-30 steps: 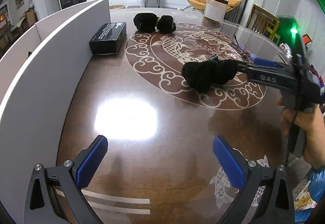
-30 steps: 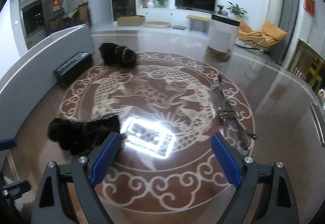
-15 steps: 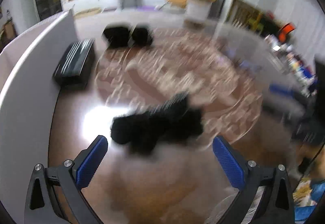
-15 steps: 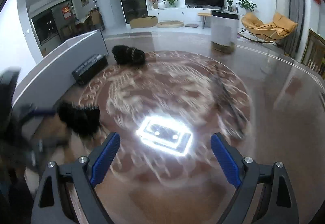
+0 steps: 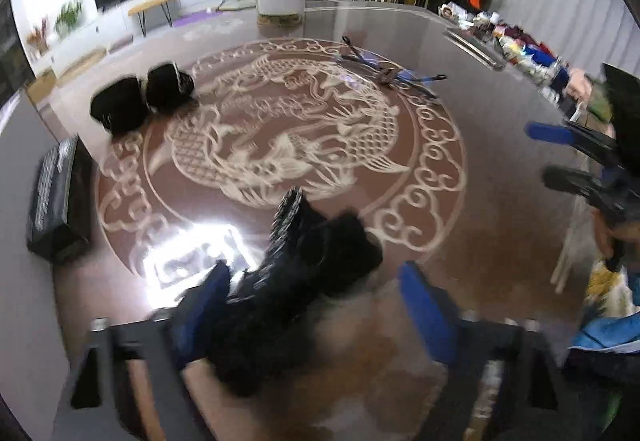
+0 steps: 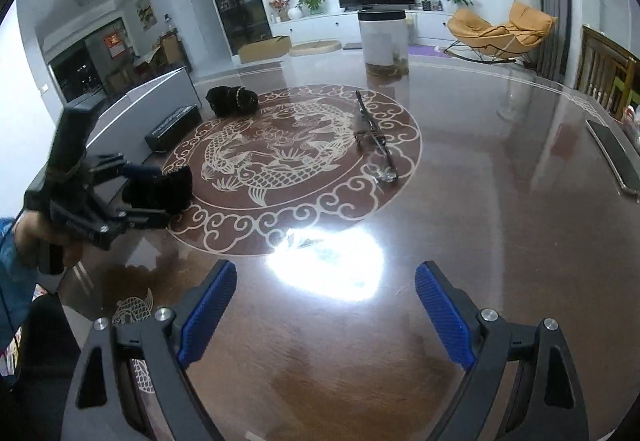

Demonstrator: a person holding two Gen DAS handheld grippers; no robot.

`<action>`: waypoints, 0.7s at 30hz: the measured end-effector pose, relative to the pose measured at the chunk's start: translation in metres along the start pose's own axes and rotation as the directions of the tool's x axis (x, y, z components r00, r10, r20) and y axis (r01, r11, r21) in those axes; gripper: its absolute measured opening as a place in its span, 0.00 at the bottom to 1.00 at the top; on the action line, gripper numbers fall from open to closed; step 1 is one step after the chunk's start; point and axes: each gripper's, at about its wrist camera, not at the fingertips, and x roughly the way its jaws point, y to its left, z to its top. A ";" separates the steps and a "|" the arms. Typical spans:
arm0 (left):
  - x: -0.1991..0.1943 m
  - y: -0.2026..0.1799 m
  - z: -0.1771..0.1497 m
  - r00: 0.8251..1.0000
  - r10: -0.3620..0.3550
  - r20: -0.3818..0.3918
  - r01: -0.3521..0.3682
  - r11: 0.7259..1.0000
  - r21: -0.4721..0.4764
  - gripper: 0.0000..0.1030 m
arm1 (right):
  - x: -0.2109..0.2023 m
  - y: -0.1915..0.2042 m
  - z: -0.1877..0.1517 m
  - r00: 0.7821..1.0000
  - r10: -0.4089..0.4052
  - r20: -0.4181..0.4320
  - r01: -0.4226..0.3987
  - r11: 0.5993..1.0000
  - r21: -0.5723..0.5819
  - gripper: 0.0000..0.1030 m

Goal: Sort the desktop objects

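Left gripper (image 5: 316,305): one, nearest in the left wrist view; its jaws have just been closing with the black fuzzy bundle between them. The left blue pad touches the bundle; the right pad stands apart from it, so it is not clamped yet. The picture is blurred here.
Black fuzzy bundle (image 5: 296,277): one, lying on the table at the near edge of the carved fish medallion (image 5: 288,133), part over its cloud border. In the right wrist view it sits between the left gripper's fingers (image 6: 140,172) at the medallion's left edge.
Right gripper (image 6: 320,313): one, jaws wide apart with nothing between them, over bare table (image 6: 480,241) on the near side of the medallion, a bright glare patch just beyond its tips.
Hands: one hand (image 6: 36,237) shows, wrapped on the left gripper's handle, left of the medallion.
Glasses (image 6: 374,139): one pair, dark frame, arms folded out, lying on the medallion's right part.
Black rolled pieces (image 5: 140,101): two, touching each other, at the medallion's far left edge.
Black box (image 5: 60,201): one, left of the medallion, against the grey partition (image 6: 152,97).
White cylinder bin (image 6: 382,37): one, beyond the medallion, at the table's far edge.
Clutter (image 5: 512,45): small items at the table's far right edge, too small to count.
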 end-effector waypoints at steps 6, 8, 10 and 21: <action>0.010 -0.002 -0.005 0.992 0.125 -0.010 -0.125 0.985 -0.121 0.35 | 0.049 -0.013 0.058 0.997 0.039 -0.062 -0.046 0.991 -0.126 0.92; 0.012 -0.001 -0.003 0.986 0.166 -0.003 -0.164 0.968 -0.189 0.34 | 0.085 -0.017 0.085 0.990 0.079 -0.120 -0.097 0.984 -0.150 0.92; 0.010 0.003 -0.006 0.977 0.212 0.007 -0.202 0.938 -0.282 0.34 | 0.118 -0.021 0.104 0.983 0.076 -0.165 -0.103 0.982 -0.159 0.92; 0.001 0.005 -0.024 0.936 0.351 0.028 -0.303 0.844 -0.442 0.34 | 0.144 -0.028 0.113 0.987 -0.033 -0.160 0.003 0.982 -0.188 0.31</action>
